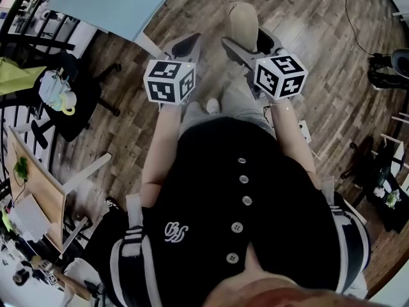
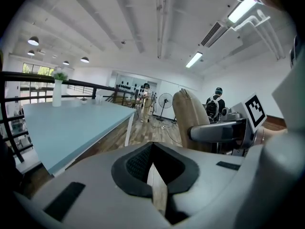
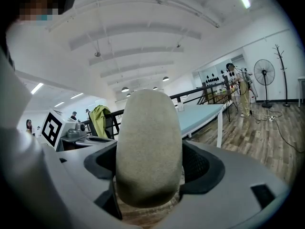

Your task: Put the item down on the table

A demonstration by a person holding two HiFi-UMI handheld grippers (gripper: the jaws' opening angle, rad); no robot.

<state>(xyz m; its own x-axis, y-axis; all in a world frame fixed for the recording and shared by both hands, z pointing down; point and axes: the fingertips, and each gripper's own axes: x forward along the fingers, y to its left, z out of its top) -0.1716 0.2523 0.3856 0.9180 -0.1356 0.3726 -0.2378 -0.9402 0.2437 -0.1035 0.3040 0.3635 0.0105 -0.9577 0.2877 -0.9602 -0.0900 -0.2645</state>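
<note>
My right gripper (image 1: 246,42) is shut on a beige oblong padded item (image 1: 243,19), held upright above the wooden floor. The item (image 3: 148,147) fills the middle of the right gripper view, clamped between the jaws of the right gripper (image 3: 148,178). In the left gripper view the item (image 2: 187,120) stands to the right with the right gripper (image 2: 217,130) on it. My left gripper (image 1: 185,45) is beside it, shut on nothing; the jaws of the left gripper (image 2: 153,171) meet with only a sliver of floor showing. The light blue table (image 1: 108,2) lies ahead to the left, apart from both grippers.
A black chair with a yellow-green jacket (image 1: 22,75) stands at the left, a wooden desk (image 1: 38,184) at the lower left, and another chair (image 1: 390,69) at the right. A vase (image 2: 57,87) sits on the table's far end. People and a fan (image 3: 263,73) are far off.
</note>
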